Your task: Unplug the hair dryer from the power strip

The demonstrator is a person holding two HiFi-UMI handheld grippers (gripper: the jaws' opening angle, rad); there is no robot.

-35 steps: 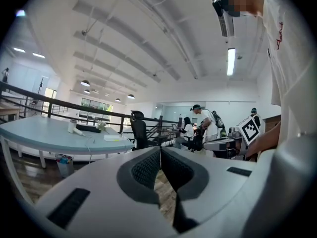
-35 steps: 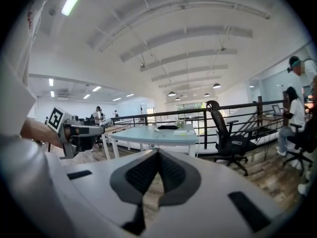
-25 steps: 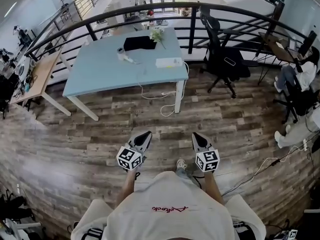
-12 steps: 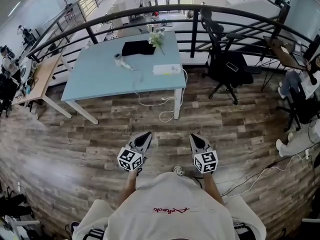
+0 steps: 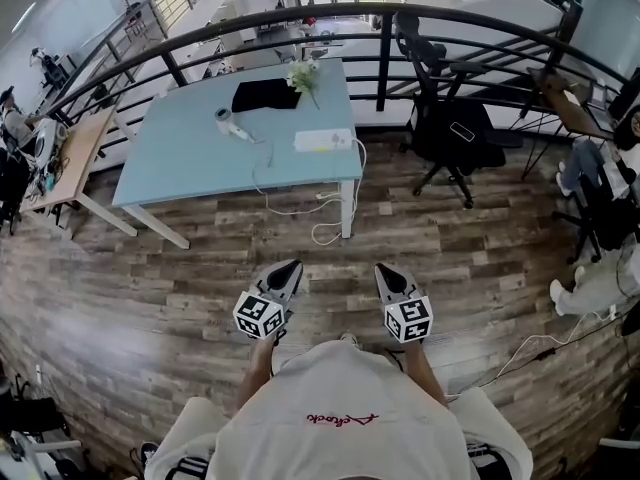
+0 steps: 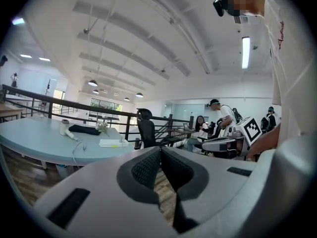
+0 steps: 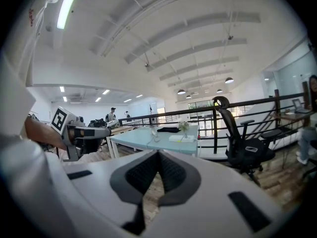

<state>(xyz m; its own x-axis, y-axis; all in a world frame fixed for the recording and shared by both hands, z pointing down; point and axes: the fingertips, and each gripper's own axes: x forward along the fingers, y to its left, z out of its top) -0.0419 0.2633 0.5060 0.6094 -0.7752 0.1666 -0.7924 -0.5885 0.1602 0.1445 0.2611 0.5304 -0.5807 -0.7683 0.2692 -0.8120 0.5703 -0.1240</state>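
The hair dryer [image 5: 229, 122] lies on the light-blue table [image 5: 190, 163], far ahead of me. Its cord runs to the white power strip [image 5: 322, 140] near the table's right edge. In the left gripper view the dryer [image 6: 66, 129] and the strip [image 6: 113, 143] show small at left. My left gripper [image 5: 289, 268] and right gripper [image 5: 385, 272] are held side by side in front of my body over the wood floor, well short of the table. Both are shut with nothing between the pads [image 6: 148, 165] [image 7: 171, 168].
A black cloth [image 5: 262, 94] and a small flower vase [image 5: 304, 74] sit at the table's far side. A white cable [image 5: 322, 208] hangs to the floor by the table's right leg. A black office chair [image 5: 446, 120] stands to the right, a railing [image 5: 300, 16] behind, seated people at far right.
The table has come slightly nearer and lower in the head view as I walk toward it. Both grippers keep their place in front of me, still shut.
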